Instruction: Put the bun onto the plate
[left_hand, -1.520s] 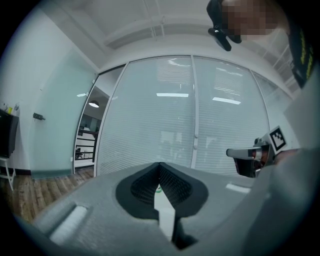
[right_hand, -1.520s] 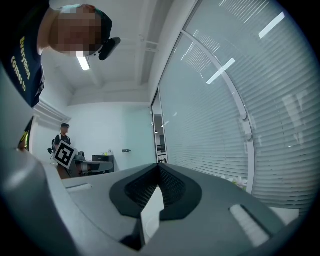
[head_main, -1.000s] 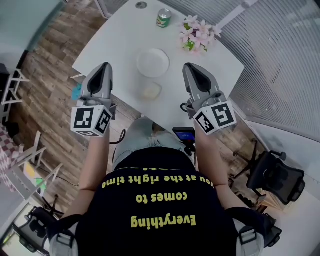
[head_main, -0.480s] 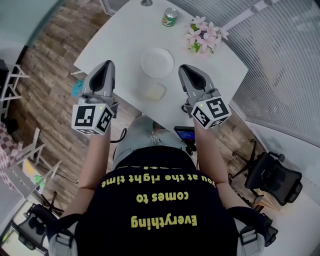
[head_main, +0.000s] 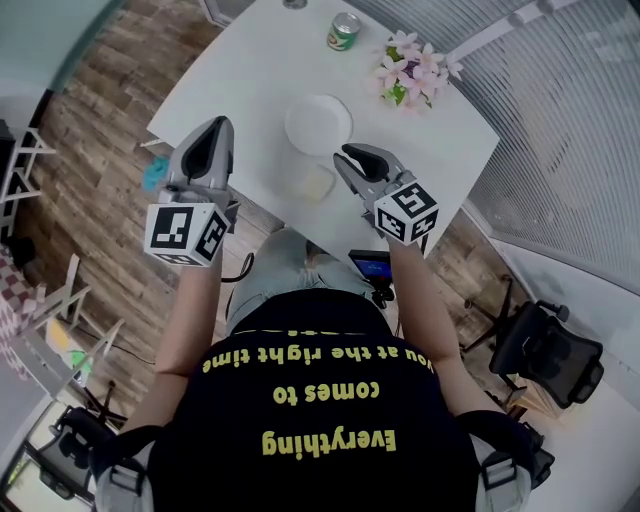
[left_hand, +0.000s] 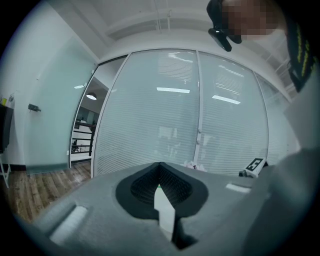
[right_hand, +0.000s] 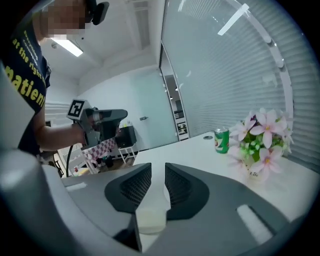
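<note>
Table (head_main: 250, 70): white, with rounded corners, on a wood-plank floor (head_main: 95, 110); it bears the plate, the bun, the flowers and the can.
Person (head_main: 320, 420): seen from above in a black shirt with yellow lettering, both forearms stretched toward the table's near edge, one gripper in each hand.
Office chair (head_main: 545, 350): black, on the floor to the person's right, well apart from the table.
Left gripper (head_main: 220, 124): held off the table's left side, near its edge and pointing roughly level; in the left gripper view its fingertips meet and nothing is between the jaws.
Right gripper (head_main: 346, 157): tilted downward over the table's near edge, its tip just beside the bun. The jaws stand a little apart and have just been opening. In the right gripper view the bun shows through the gap, and the pads do not press on it.
Flowers (head_main: 413, 68): pink and white, in a small pot toward the table's far right, beyond the plate.
Plate (head_main: 318, 124): round, white, bare, in the middle of the table.
Bun (head_main: 313, 185): pale, lying on the table between the plate and the near edge, near the plate but not touching it.
Can (head_main: 345, 31): green, upright at the far edge, just left of the flowers.
</note>
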